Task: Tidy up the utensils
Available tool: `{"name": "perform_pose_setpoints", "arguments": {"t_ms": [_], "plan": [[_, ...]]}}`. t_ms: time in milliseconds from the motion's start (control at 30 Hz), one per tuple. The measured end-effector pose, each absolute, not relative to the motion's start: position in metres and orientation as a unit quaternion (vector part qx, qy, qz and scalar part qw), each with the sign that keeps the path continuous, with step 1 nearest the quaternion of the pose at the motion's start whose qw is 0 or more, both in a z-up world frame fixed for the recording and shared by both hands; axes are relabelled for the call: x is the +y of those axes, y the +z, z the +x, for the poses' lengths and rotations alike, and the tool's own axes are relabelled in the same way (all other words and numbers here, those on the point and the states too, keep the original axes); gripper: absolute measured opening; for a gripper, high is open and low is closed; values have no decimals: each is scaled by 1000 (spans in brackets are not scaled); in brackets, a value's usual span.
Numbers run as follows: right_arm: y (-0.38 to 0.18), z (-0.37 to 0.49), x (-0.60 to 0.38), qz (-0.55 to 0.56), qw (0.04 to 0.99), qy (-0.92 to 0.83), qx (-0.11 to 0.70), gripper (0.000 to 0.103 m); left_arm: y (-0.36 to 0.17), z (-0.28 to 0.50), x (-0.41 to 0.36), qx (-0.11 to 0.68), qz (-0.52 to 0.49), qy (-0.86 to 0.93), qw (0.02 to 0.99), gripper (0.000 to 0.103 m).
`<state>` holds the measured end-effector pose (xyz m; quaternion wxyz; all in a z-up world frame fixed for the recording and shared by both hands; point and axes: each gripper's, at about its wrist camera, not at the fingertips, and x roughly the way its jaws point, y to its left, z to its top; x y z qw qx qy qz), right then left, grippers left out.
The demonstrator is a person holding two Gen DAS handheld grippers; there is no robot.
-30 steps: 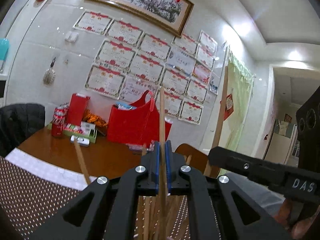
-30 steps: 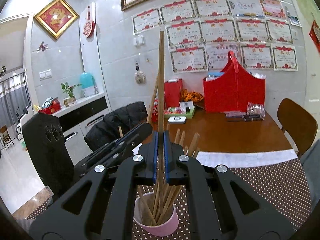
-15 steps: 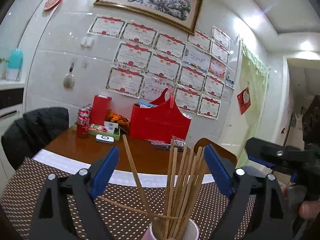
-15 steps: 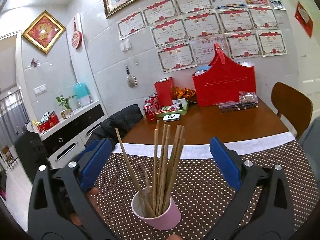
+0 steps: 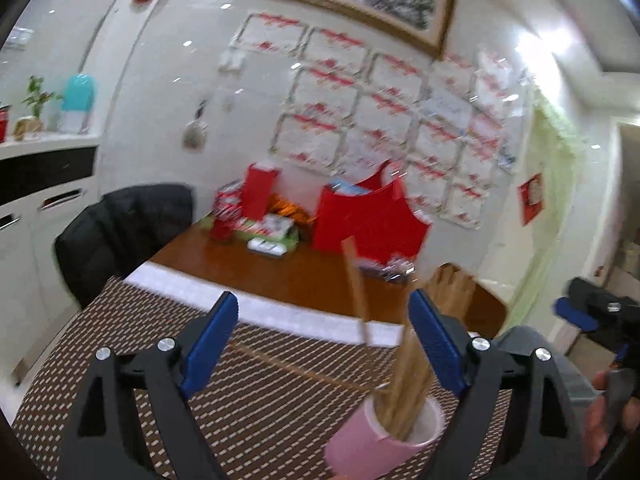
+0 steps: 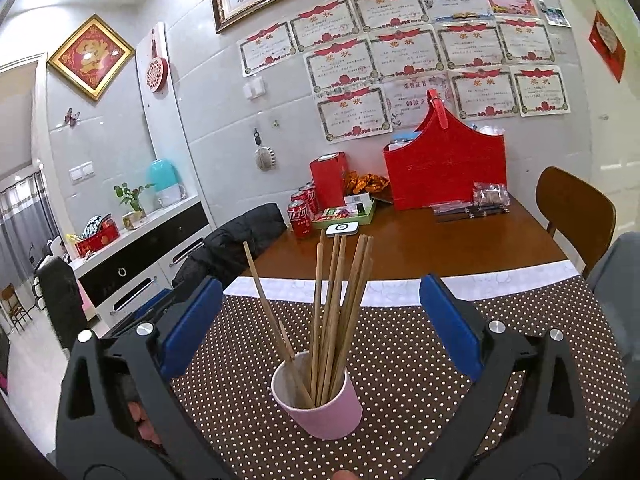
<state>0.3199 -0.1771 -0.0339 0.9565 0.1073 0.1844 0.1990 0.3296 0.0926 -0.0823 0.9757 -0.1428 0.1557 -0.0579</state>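
Both my grippers stand spread wide with nothing between their fingers: the right gripper [image 6: 320, 320] frames the cup [image 6: 318, 400] from just behind it, and the left gripper [image 5: 324, 344] sits to the cup's left side, its view blurred. The pink cup stands upright on the dotted mat [image 6: 420, 360] on the counter [image 6: 420, 248], and the chopsticks [image 6: 336, 312] stand bunched in it, one leaning away to the left of the bunch. In the left view one more chopstick [image 5: 296, 368] seems to lie flat on the mat beside the cup, though blur makes that hard to be sure of

I judge the dropping-in done and the clearing away in hand. To do it well I back my fingers off from the cup along a level line, keeping them above the stick tips, since a brush against the leaning one could tip the light cup. If the flat stick is real, I come at it low from the cup's left and pinch it near its middle
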Motion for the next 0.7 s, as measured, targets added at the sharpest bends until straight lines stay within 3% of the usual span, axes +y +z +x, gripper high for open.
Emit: {"name": "perform_pose_setpoints", "arguments": {"t_ms": [300, 700], "plan": [[-56, 314, -182, 94, 954, 189, 211, 97, -110, 327, 103, 208, -134, -21, 969, 85], [-75, 255, -186, 84, 956, 144, 240, 97, -84, 243, 60, 218, -33, -13, 975, 86]]}}
